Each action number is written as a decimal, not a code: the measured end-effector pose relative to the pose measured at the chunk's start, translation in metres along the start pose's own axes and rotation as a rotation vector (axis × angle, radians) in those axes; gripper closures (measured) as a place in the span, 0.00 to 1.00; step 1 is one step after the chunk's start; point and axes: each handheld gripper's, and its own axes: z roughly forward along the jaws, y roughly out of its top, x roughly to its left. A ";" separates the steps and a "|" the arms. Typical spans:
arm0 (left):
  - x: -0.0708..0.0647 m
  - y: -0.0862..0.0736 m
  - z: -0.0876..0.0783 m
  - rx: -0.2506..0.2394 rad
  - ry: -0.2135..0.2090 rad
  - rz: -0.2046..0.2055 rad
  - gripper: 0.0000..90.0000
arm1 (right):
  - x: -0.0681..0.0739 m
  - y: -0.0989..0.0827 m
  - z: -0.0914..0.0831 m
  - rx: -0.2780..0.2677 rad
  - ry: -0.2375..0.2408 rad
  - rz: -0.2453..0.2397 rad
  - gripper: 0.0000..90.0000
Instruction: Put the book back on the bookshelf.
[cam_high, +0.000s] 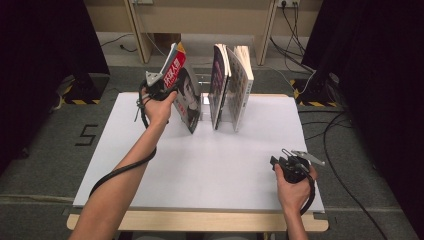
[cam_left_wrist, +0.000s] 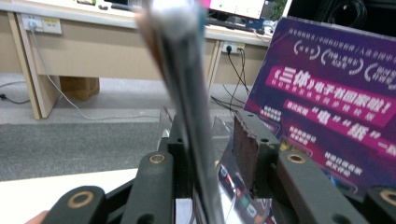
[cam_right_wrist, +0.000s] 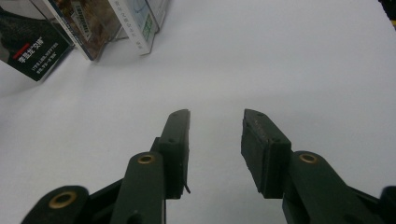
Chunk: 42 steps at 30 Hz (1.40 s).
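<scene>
A magazine held upright near the table's far edge

The left gripper (cam_high: 164, 85) clamps a red-topped magazine (cam_high: 184, 95) by its edge, tilted, just beside two books (cam_high: 231, 87) standing near the far edge of the white table (cam_high: 210, 165); the right gripper (cam_high: 284, 164) rests near the front right corner, jaws apart and holding nothing.

You work in a lab-like office: black curtains (cam_high: 45, 60) flank your white table (cam_high: 210, 165), wall sockets (cam_left_wrist: 42, 23) and cables (cam_high: 295, 30) behind it.
</scene>
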 end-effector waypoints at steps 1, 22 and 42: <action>0.000 -0.002 0.000 0.008 0.000 0.002 0.79 | 0.000 0.000 0.000 0.001 0.000 0.003 0.69; 0.004 0.008 0.006 0.078 0.014 0.067 0.96 | -0.001 -0.001 0.000 0.008 -0.002 0.013 0.69; 0.012 0.004 0.004 0.092 0.031 0.104 0.90 | 0.001 -0.001 0.001 0.006 -0.004 0.000 0.69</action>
